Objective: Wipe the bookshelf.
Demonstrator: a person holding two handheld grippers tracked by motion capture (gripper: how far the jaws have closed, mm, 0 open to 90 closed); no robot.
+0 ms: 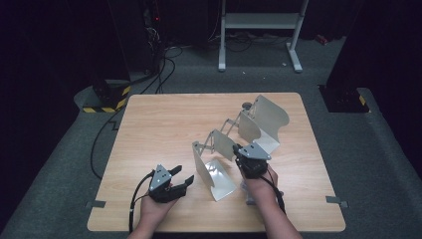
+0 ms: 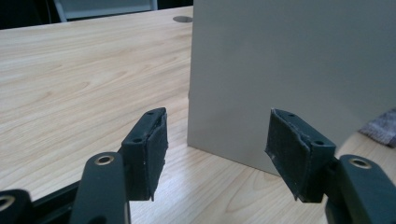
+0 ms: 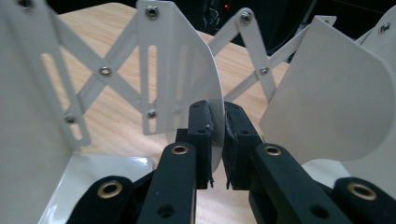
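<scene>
Now the right tongs [image 3: 215, 130] pinch the rim of a middle plate of the folding metal rack [image 1: 239, 144] standing on the table [image 1: 149, 129]; the left tongs [image 2: 224, 154], wide open and empty, face its end plate. Probably best to steady that end before pulling.

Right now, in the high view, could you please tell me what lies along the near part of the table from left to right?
Left tongs, open and empty → nearest white panel of the folding metal rack → right tongs, shut on the next panel.
</scene>
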